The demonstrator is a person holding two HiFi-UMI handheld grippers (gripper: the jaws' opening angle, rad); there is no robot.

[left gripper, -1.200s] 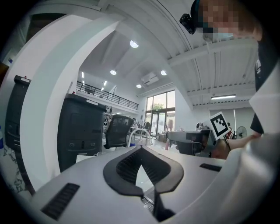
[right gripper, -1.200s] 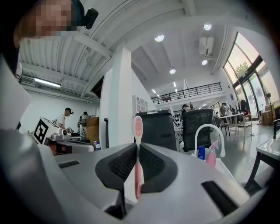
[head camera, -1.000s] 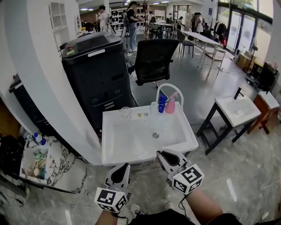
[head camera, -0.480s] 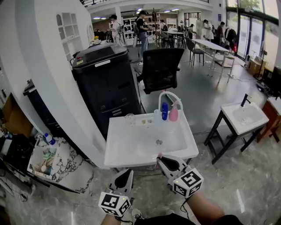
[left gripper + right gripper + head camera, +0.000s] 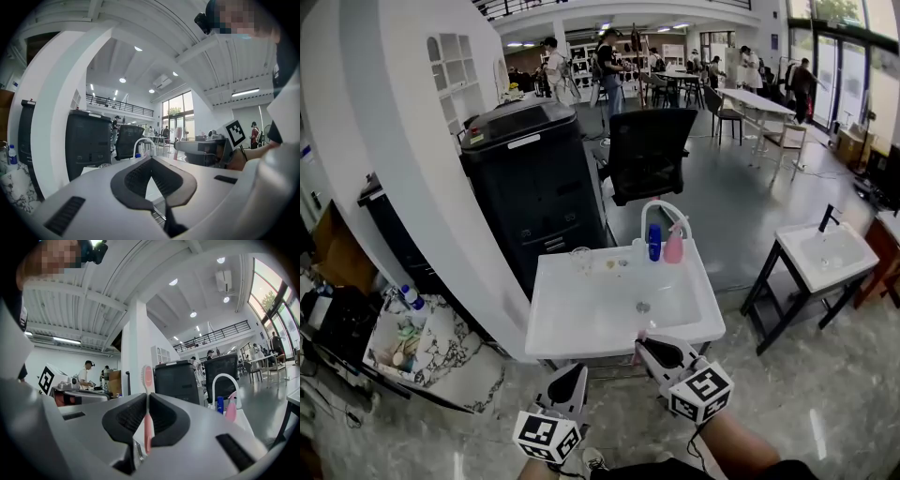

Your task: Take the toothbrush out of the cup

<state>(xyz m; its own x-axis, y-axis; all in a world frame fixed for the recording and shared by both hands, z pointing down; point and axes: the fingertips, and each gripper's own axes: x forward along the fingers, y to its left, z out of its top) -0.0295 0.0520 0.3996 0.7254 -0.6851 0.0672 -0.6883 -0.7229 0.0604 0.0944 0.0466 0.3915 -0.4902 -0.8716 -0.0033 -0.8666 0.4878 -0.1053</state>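
A pink toothbrush stands upright between the pads of my right gripper, its head sticking up above the jaws. In the head view that gripper hangs at the front edge of the white sink, with a bit of the toothbrush showing pink at its tip. A clear cup stands on the sink's back ledge, well apart from both grippers. My left gripper is lower left of the right one, below the sink's edge. In its own view it is shut with nothing between the jaws.
A blue bottle and a pink bottle stand by the arched white faucet. A black copier and an office chair stand behind. Another sink is at right, a marble shelf at left.
Both grippers have shifted a little along the sink's front, the toothbrush still in the right one. The head view has tilted up and shows more of the room.
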